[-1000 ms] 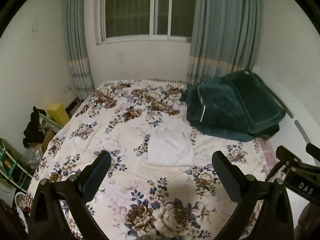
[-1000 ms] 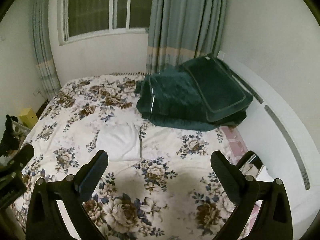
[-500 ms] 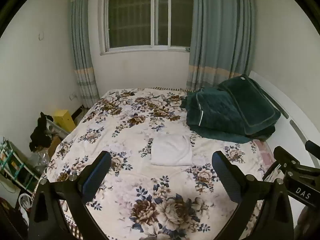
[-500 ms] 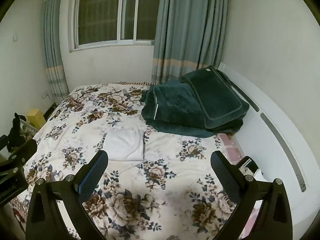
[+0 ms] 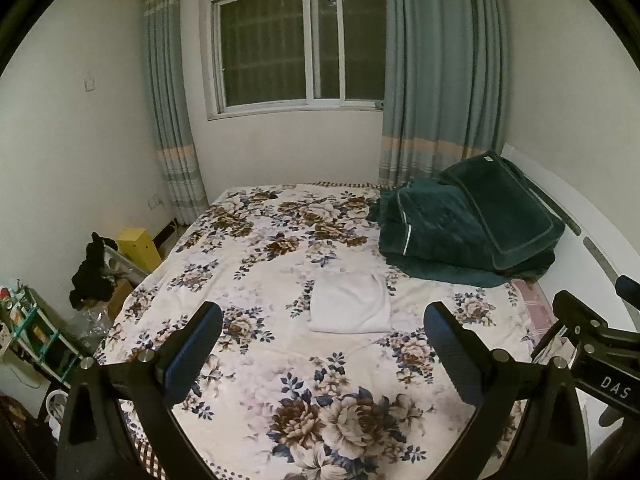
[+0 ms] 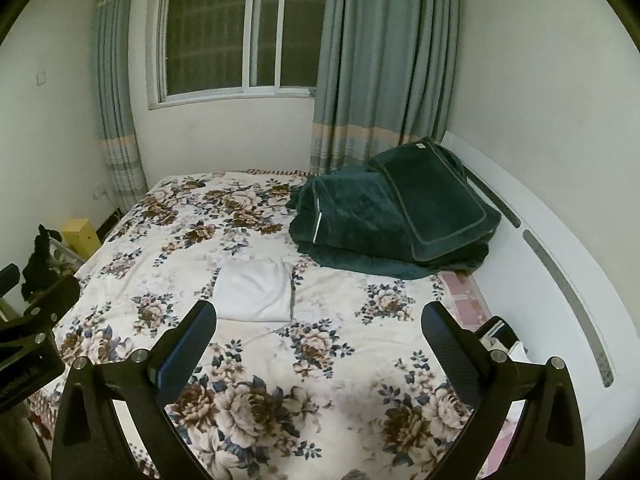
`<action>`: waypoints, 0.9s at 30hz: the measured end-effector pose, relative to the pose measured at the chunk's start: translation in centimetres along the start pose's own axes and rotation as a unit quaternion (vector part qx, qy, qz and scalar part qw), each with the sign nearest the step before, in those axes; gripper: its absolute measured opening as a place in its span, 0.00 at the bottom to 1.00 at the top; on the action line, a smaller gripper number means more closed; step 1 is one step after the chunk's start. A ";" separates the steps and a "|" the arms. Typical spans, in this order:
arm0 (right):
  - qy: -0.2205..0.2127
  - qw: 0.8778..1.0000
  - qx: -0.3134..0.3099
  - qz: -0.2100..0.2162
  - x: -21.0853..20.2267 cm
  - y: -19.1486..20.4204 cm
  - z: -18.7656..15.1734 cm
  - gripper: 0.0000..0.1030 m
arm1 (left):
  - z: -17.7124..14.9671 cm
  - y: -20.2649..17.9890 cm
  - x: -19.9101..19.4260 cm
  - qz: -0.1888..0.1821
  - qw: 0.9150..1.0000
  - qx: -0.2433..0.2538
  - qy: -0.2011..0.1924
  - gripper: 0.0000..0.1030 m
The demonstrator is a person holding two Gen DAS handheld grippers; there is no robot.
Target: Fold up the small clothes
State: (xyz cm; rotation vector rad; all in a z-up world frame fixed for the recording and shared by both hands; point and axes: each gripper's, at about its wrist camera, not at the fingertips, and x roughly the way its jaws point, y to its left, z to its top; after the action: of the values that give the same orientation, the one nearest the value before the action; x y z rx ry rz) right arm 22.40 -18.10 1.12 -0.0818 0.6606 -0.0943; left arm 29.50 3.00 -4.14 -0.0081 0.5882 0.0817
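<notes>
Left wrist view: left gripper (image 5: 322, 326), jaws spread and empty, above the near edge of the floral-printed bed (image 5: 256, 280); folded white cloth garment (image 5: 350, 304) lies flat mid-bed, near the dark green quilted blanket (image 5: 460, 232). Right wrist view: right gripper (image 6: 318, 326) likewise spread, empty; garment (image 6: 256, 290) ahead-left, apart from it.

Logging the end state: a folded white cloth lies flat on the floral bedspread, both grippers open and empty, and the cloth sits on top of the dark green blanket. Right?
Not quite. The white cloth lies directly on the floral bedspread, beside the dark green blanket, not on it; the right wrist view shows this. Both grippers, left and right, are open and empty.
</notes>
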 end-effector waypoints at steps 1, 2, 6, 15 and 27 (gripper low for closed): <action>0.000 1.000 -0.001 0.001 0.2 0.0 0.2 1.00 | 0.0 -0.1 -0.1 0.000 1.000 0.000 -0.001 1.00; 0.000 1.000 -0.003 0.003 0.2 0.0 0.2 1.00 | 0.0 0.0 -0.1 0.001 1.000 0.000 0.000 1.00; 0.001 1.000 -0.002 0.005 0.2 0.0 0.3 1.00 | -0.1 0.0 -0.3 0.001 1.000 0.000 -0.002 1.00; -0.004 1.000 -0.004 0.014 0.1 0.4 0.5 1.00 | -0.1 0.1 -0.7 -0.001 1.000 -0.001 -0.004 1.00; -0.008 1.000 -0.003 0.017 0.0 0.1 0.7 1.00 | 0.1 0.0 -2.1 -0.006 1.000 -0.001 -0.012 1.00</action>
State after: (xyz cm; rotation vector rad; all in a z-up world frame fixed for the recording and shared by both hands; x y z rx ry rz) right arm 22.84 -17.96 1.73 -0.0776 0.6461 -0.0578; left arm 27.87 2.81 -2.88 -0.0133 0.5645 0.0710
